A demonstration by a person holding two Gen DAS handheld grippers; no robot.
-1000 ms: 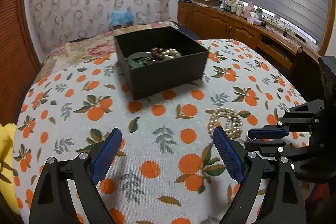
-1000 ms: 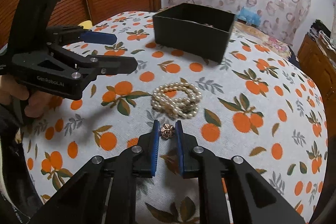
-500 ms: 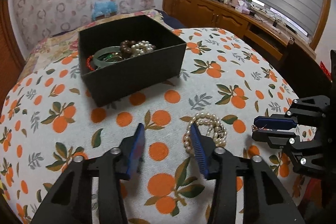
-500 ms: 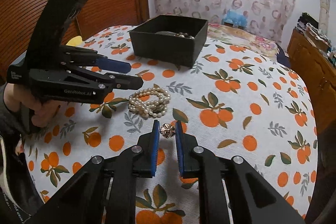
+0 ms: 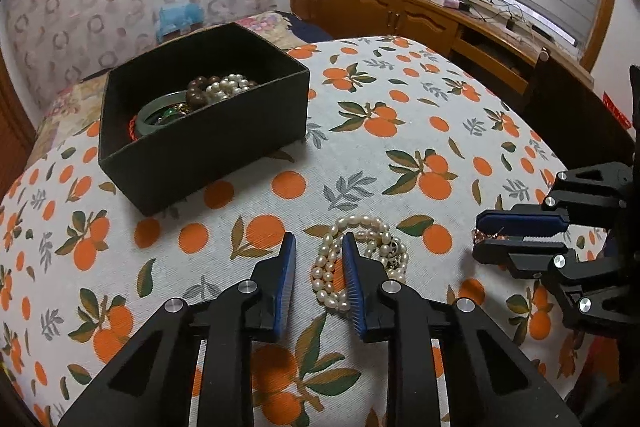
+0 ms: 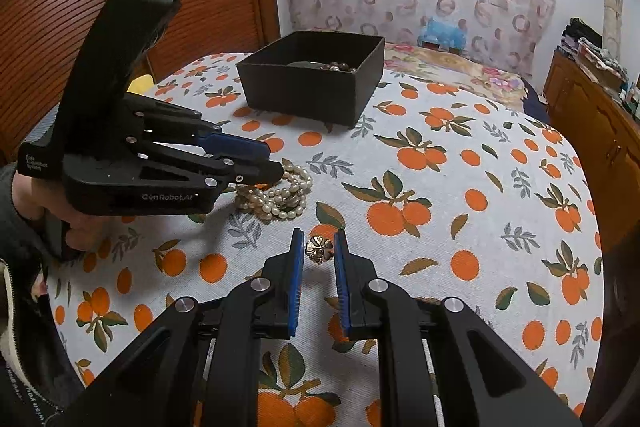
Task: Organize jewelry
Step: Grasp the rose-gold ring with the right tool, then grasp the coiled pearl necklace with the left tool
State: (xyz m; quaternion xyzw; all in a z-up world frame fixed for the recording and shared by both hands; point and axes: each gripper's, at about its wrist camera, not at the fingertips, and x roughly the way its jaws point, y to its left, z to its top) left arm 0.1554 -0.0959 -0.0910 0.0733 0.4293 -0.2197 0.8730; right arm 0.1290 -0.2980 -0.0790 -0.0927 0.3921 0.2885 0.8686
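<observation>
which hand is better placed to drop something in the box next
Right. Its tongs are shut on the gold flower charm, held off the cloth. The left tongs only straddle the pearls, not gripped, and the box lies ahead.
</observation>
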